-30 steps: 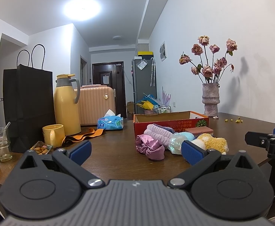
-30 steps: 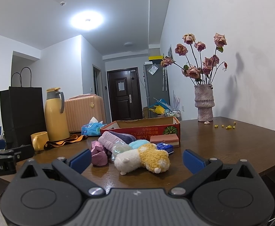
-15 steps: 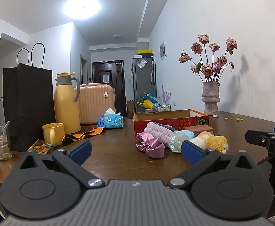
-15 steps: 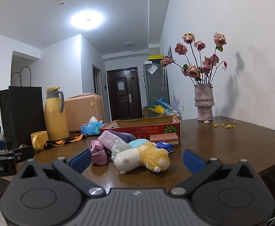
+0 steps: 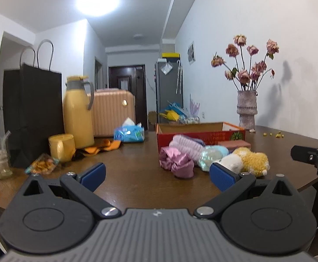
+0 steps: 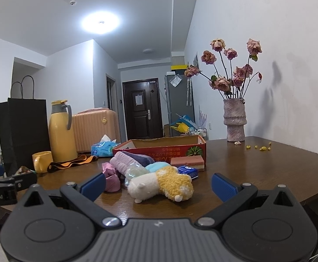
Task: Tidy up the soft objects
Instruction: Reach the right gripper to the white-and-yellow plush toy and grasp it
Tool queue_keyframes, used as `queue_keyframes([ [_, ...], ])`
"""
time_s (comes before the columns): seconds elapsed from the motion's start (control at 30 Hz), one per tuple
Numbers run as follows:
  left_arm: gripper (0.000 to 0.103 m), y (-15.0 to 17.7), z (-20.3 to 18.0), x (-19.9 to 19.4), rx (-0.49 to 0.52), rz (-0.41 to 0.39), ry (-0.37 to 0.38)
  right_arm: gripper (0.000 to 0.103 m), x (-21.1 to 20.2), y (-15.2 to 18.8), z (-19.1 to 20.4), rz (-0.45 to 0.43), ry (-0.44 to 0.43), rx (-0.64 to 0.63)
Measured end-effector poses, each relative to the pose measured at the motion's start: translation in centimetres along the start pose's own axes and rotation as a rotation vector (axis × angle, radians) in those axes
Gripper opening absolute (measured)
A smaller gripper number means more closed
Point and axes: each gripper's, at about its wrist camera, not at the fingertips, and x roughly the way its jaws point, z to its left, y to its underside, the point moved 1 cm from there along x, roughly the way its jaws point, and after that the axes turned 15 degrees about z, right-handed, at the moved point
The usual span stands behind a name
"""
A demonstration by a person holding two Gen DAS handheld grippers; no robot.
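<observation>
Facing fuzzy plush toy (image 6: 161, 185) | satin scrunchie (image 5: 176, 162) | claws spread

Dark wood counter (image 6: 268, 170) fills mid-frame: soft toys (image 6: 161, 183) piled center, red box (image 6: 170, 150) behind, vase (image 6: 234, 122) right, yellow jug (image 6: 60, 133), mug (image 6: 41, 161), black bag (image 6: 21, 128) left.

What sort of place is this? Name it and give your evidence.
Most likely a lived-in flat's dining area. A wooden table holds a vase of dried roses and a yellow thermos jug; behind stand a fridge, a suitcase and the entrance door.
</observation>
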Motion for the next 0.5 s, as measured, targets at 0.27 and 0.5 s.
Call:
queue_keyframes([
  [0.27, 0.103, -0.7, -0.1, 6.3, 0.019, 0.088, 0.082, 0.102, 6.4, -0.1, -1.1, 0.091, -0.012, -0.093],
  [0.5, 0.097, -4.3, -2.9, 11.1, 0.04, 0.131, 0.273, 0.093, 11.9, -3.9, -4.5, 0.154, -0.043, 0.007],
])
